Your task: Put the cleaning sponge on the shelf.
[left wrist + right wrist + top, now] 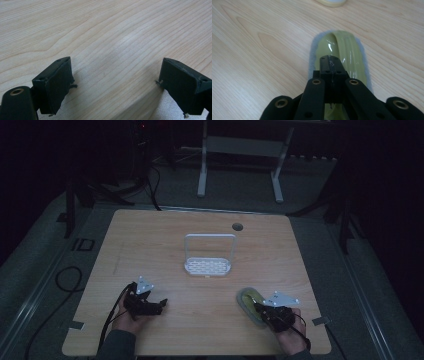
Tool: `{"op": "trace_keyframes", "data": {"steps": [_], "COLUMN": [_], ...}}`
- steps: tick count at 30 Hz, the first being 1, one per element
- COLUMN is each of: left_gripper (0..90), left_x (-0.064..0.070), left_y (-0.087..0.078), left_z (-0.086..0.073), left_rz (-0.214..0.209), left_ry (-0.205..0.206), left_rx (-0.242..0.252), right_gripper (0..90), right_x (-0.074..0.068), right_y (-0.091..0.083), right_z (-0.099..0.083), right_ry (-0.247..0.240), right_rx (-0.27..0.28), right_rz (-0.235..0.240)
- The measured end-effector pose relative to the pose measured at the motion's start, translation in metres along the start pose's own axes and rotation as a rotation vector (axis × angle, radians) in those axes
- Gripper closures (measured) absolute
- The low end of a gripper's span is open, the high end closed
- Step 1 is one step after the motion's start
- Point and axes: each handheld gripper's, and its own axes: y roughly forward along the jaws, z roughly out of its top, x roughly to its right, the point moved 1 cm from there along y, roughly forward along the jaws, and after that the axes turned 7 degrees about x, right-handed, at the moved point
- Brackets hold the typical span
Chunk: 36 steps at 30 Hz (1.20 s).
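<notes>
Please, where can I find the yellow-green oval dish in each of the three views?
High view: the dish lies at lower right, partly under the right tool.
Right gripper view: centre, beneath that tool's shut jaws.
Left gripper view: bare wood between the jaws of the open left tool.
Shared landmark: the wooden table.

The table (pixel 165 240) is pale wood with fine wavy brown grain. Both grippers are black: the left gripper (pixel 115 82) has matte black jaws and a brass-coloured ring at its near corner, the right gripper (pixel 331 65) brass rings along its black links. Under the right gripper's jaws lies a glossy yellow-green dish (pixel 348 53) edged in grey. Ahead, between the grippers, stands a white rack (pixel 208 256) with a perforated base
</notes>
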Motion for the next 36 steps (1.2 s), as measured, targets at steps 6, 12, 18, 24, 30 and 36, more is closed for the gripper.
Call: {"op": "trace_keyframes", "data": {"steps": [6, 12, 18, 24, 30, 36], "left_gripper": [11.8, 11.8, 11.8, 11.8, 11.8, 11.8], "left_x": [0.000, 0.000, 0.000, 0.000, 0.000, 0.000], "left_y": [0.000, 0.000, 0.000, 0.000, 0.000, 0.000], "left_z": [0.000, 0.000, 0.000, 0.000, 0.000, 0.000], "left_rz": [0.001, 0.001, 0.001, 0.002, 0.001, 0.001], "left_ry": [0.002, 0.001, -0.001, 0.000, -0.001, -0.002], "left_rx": [0.000, -0.001, 0.000, 0.000, 0.000, 0.000], "right_gripper": [90.0, 90.0, 85.3, 76.5, 70.4, 66.5], "right_x": [0.009, 0.017, 0.025, 0.034, 0.040, 0.045], "right_y": [-0.001, -0.001, -0.012, -0.018, -0.014, -0.008], "right_z": [0.000, 0.006, 0.018, 0.032, 0.041, 0.048], "right_ry": [-0.027, -0.046, -0.045, -0.096, -0.150, -0.175], "right_rx": [-0.016, -0.025, 0.000, -0.039, -0.097, -0.147], "right_rz": [-0.014, -0.025, 0.039, 0.077, 0.101, 0.131]}}
